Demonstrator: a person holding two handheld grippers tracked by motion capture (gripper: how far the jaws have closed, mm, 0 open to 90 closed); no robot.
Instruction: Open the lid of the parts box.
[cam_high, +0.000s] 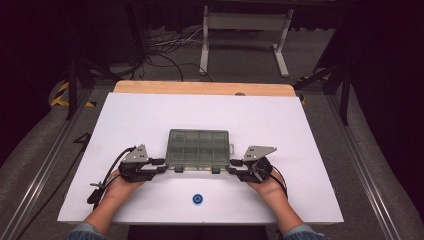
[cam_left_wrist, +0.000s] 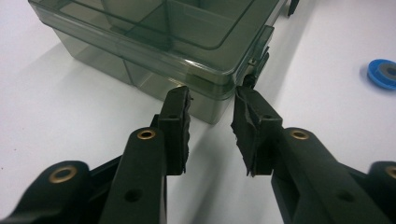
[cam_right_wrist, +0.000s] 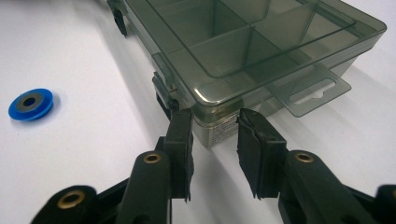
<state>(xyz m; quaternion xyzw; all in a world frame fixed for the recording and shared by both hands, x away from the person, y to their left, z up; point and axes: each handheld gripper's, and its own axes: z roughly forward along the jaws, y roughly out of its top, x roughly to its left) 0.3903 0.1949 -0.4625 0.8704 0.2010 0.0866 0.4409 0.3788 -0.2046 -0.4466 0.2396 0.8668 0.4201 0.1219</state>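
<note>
Left gripper (cam_left_wrist: 210, 100): jaws apart, their tips straddling the near left corner of the box; the pads look to sit just at the corner walls, though real contact cannot be told. In the high view (cam_high: 161, 165) it lies at 9 o'clock of the box, held in the person's left hand (cam_high: 121, 186).

Right gripper (cam_right_wrist: 214, 122): jaws likewise parted, set either side of the near right corner, tips just beside the plastic. In the high view (cam_high: 233, 166) it lies at 3 o'clock of the box, held in the right hand (cam_high: 267, 187).

Compartment box (cam_high: 198, 148): smoky-grey clear plastic, lid shut, dividers showing through the top. It sits flat at the middle of the table, its long side across. Seen also in the left gripper view (cam_left_wrist: 159, 42) and in the right gripper view (cam_right_wrist: 252, 46).

Hang tab (cam_right_wrist: 310, 91): clear, slotted, jutting from the box's right end, flat above the table.

Latches (cam_high: 178, 169): two dark clips on the near long edge.

Blue disc (cam_high: 197, 199): round, dark centre, lying at 6 o'clock of the box, well apart from it and between the two forearms.

Table (cam_high: 150, 115): white top, wooden strip at its far edge.
</note>
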